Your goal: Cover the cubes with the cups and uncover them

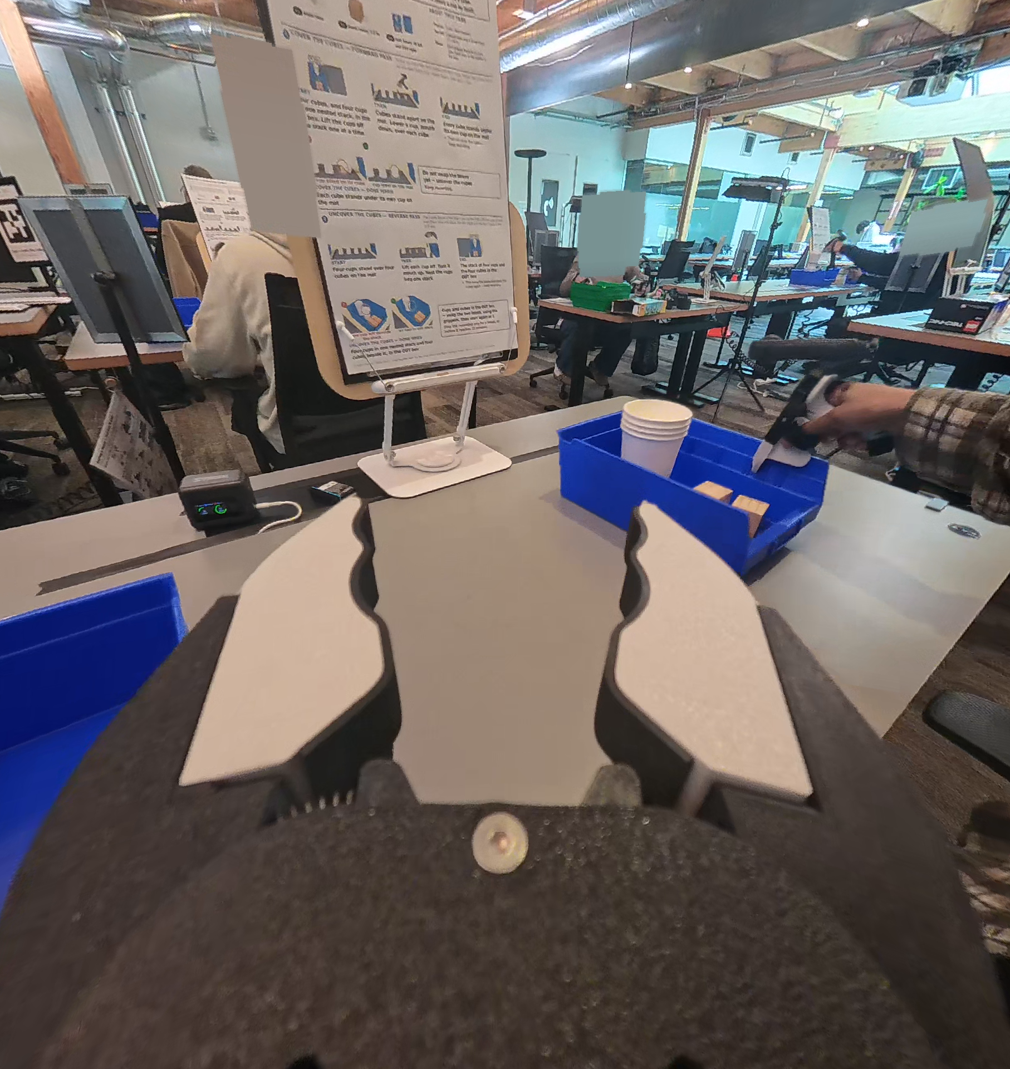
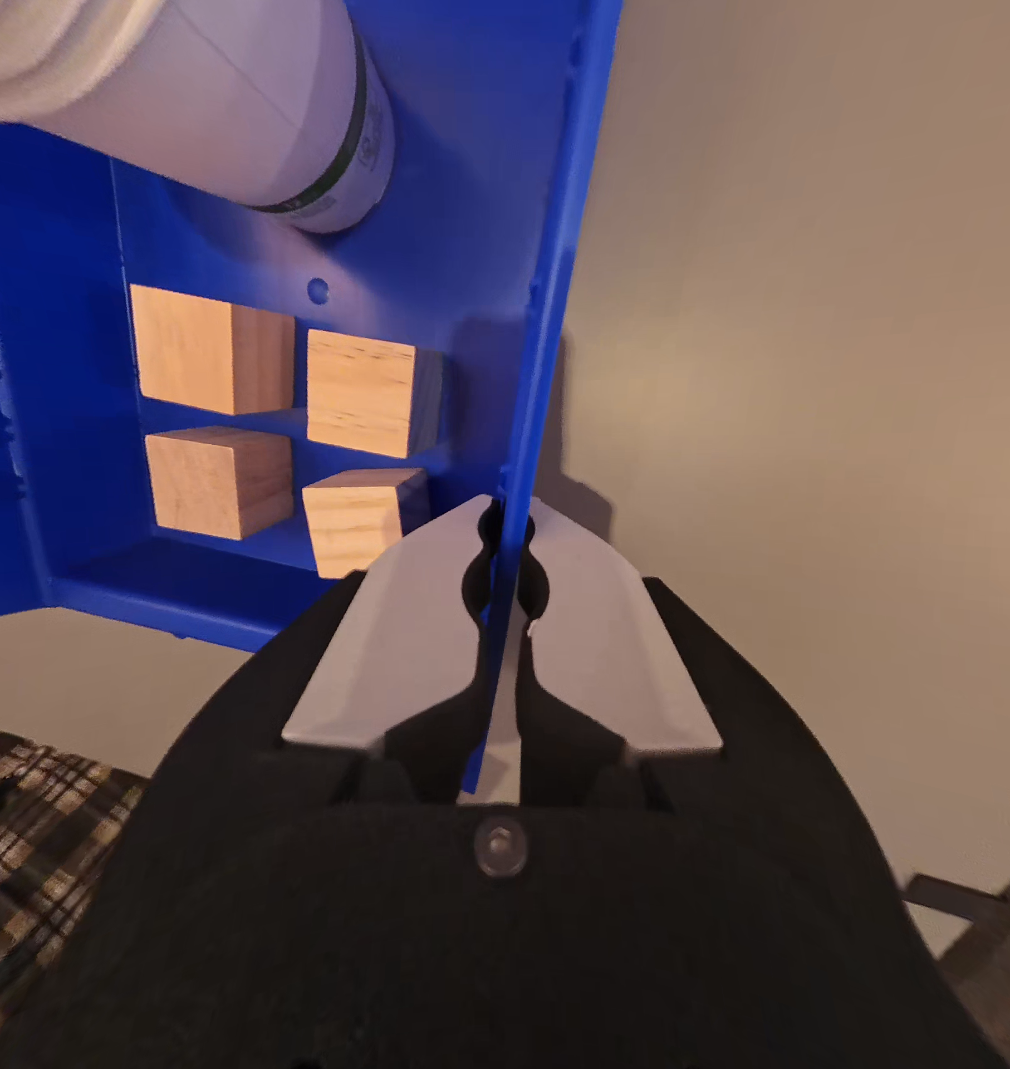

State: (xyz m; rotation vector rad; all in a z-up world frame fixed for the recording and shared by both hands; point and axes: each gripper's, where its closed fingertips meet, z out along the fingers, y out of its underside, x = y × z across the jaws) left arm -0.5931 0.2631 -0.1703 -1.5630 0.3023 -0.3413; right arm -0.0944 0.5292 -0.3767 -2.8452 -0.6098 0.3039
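Two grippers | left gripper [image 1: 500, 523] apart over grey table [image 1: 491, 636] | right gripper [image 2: 505, 509] clamps blue bin [image 2: 549, 347] wall | open office

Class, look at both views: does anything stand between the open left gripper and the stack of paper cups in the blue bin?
Nothing visible does. The left gripper hangs open over bare tabletop, and the cup stack rises above the blue bin wall. The right gripper clamps the bin's far wall.

We see a nested stack of white paper cups [image 1: 655, 439] standing upright, mouths up, at the far end of the blue bin [image 1: 607, 480], near its far-left corner. Four pale wooden cubes [image 2: 286, 422] sit on the bin floor toward its near end, in a loose two-by-two cluster with narrow gaps between them, none covered. The cube [image 2: 352, 520] nearest the right wall is turned slightly askew.
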